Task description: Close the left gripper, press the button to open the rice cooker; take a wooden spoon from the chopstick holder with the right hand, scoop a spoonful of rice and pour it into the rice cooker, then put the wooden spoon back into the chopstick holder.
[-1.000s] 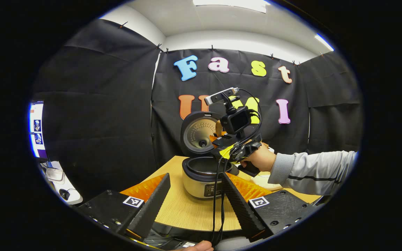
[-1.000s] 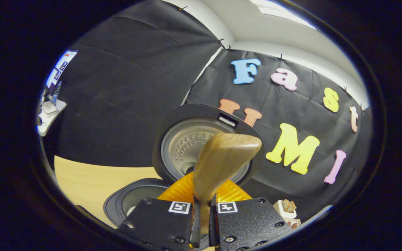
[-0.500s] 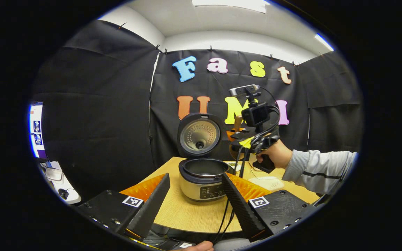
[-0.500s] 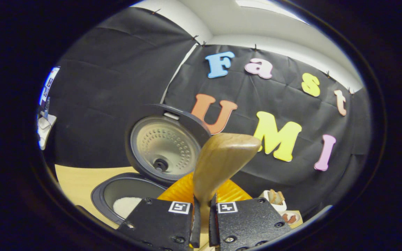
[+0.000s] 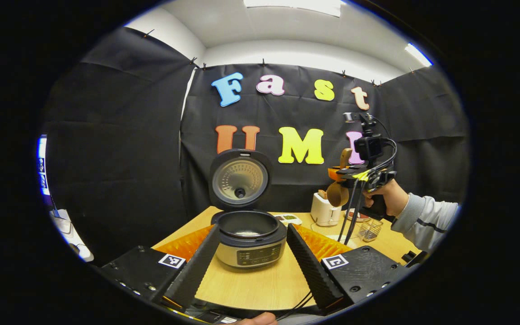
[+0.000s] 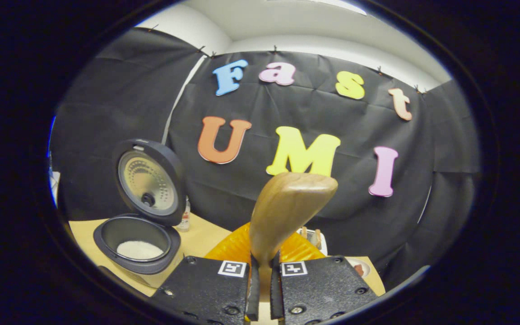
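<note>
Right gripper point(image 6: 260, 289): your fingers pinch the wooden spoon point(image 6: 287, 212).
Left gripper point(image 5: 253, 266): your fingers are spread.
Rice cooker point(image 5: 247, 239): lid up, on the counter point(image 5: 260, 284).

Left gripper view faces the open silver rice cooker point(image 5: 250, 239) across the pale wooden counter point(image 5: 260, 280). Right gripper view looks upward from beside it, sharing that cooker point(image 6: 139, 243).
</note>
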The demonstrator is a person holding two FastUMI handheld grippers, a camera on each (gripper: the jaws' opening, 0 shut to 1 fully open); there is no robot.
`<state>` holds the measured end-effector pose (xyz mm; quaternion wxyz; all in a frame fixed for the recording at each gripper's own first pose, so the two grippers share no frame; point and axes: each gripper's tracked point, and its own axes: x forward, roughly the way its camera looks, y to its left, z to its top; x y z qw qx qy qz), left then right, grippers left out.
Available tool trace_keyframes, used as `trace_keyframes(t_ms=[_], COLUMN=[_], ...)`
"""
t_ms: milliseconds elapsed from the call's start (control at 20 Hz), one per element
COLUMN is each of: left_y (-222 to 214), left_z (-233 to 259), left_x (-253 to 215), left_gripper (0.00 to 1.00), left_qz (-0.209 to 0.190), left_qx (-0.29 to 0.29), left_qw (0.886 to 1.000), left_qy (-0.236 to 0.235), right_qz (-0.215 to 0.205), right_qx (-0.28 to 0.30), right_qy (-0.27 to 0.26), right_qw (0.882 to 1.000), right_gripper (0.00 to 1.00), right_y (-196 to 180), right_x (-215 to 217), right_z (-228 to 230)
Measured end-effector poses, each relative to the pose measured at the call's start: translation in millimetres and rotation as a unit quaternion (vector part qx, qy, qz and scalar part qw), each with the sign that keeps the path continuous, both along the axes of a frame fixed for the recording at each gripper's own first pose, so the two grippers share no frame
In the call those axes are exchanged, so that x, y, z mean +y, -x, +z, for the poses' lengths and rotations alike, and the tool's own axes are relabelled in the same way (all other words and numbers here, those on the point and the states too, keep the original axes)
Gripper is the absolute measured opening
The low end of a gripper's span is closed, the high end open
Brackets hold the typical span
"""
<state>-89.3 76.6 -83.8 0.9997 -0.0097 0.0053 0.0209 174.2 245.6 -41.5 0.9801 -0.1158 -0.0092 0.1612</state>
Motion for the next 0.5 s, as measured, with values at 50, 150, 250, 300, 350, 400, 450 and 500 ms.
trace_keyframes(t_ms=[50,150,250,300,350,400,450,500], left_y=[-3.3,-10.7,-17.5,-20.5,-24.2,-27.7,-29.9,-33.3], left_z=[0.7,5.2,8.5,9.1,10.4,10.6,12.4,14.7], left_x=[-5.3,-14.0,-19.9,-24.2,-28.4,-32.6,-37.3,-41.0], left_gripper=[0.95,0.95,0.94,0.95,0.95,0.95,0.95,0.95], left_qz=[-0.006,-0.011,-0.012,-0.013,-0.014,-0.017,-0.019,-0.019], left_qx=[0.001,-0.002,-0.008,-0.01,-0.012,-0.013,-0.014,-0.018], left_qw=[1.0,1.0,1.0,1.0,1.0,0.999,0.999,0.999], left_qy=[0.0,-0.008,-0.018,-0.022,-0.024,-0.025,-0.026,-0.026], right_qz=[-0.012,-0.034,-0.051,-0.059,-0.066,-0.071,-0.074,-0.076], right_qx=[-0.002,-0.005,-0.007,-0.009,-0.009,-0.006,-0.003,-0.001], right_qy=[-0.011,-0.026,-0.038,-0.043,-0.049,-0.056,-0.061,-0.067], right_qw=[1.0,0.999,0.998,0.997,0.997,0.996,0.995,0.995], right_gripper=[0.15,0.15,0.15,0.15,0.15,0.16,0.16,0.16], right_y=[-2.4,-4.7,-5.8,-8.5,-10.0,-12.1,-13.0,-14.3], right_x=[-25.0,-65.0,-101.0,-119.0,-135.0,-146.6,-156.3,-166.4], right_z=[6.8,18.2,28.0,32.2,34.9,35.6,34.8,32.5])
